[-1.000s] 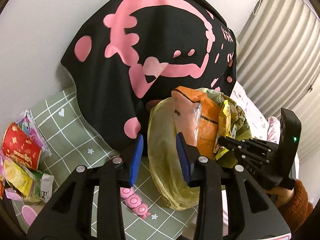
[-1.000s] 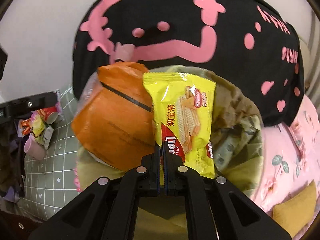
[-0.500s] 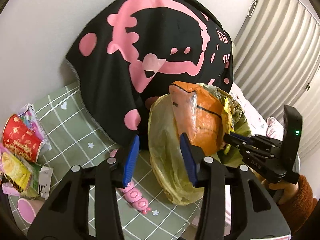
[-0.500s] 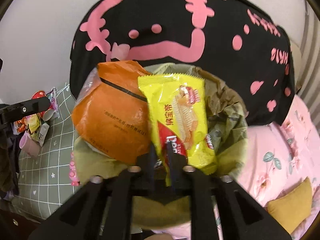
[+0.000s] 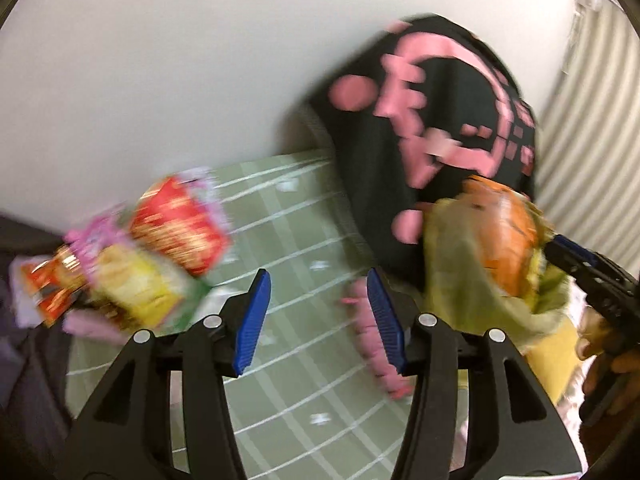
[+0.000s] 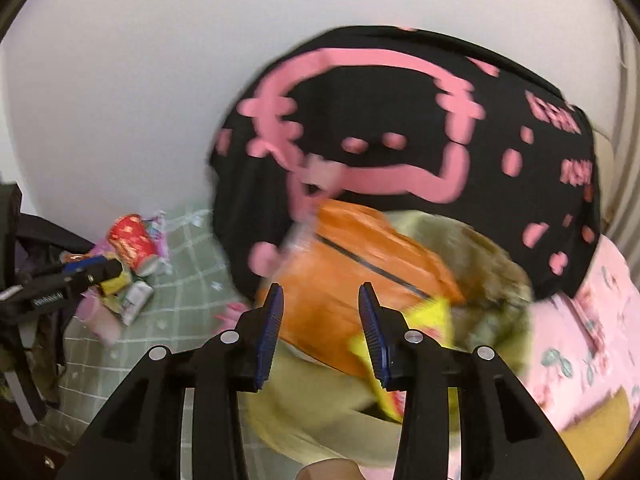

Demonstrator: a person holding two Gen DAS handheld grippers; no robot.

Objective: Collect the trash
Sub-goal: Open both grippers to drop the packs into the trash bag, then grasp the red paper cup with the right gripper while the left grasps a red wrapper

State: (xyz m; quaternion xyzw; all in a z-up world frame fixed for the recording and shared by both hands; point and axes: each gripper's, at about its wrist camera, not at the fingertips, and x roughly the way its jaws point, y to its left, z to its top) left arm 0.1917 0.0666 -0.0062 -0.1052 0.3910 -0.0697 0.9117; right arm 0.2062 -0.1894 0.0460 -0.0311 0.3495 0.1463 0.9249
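Observation:
A yellow-green trash bag stands open at the table's right edge, holding an orange packet and a yellow wafer packet. My right gripper is open and empty just in front of the bag. In the left wrist view the bag is at the right and the right gripper reaches into it. My left gripper is open and empty over the green mat. A pile of snack wrappers lies to its left; the pile also shows in the right wrist view. Both views are motion-blurred.
A black cloth with pink print covers something tall behind the bag, against a white wall. The green grid mat covers the table. A pink toy lies on it by the bag. Pink floral bedding lies right.
My right gripper has opened and let go of the yellow wafer packet, which now lies in the bag. My left gripper has swung left toward the wrapper pile and opened wider.

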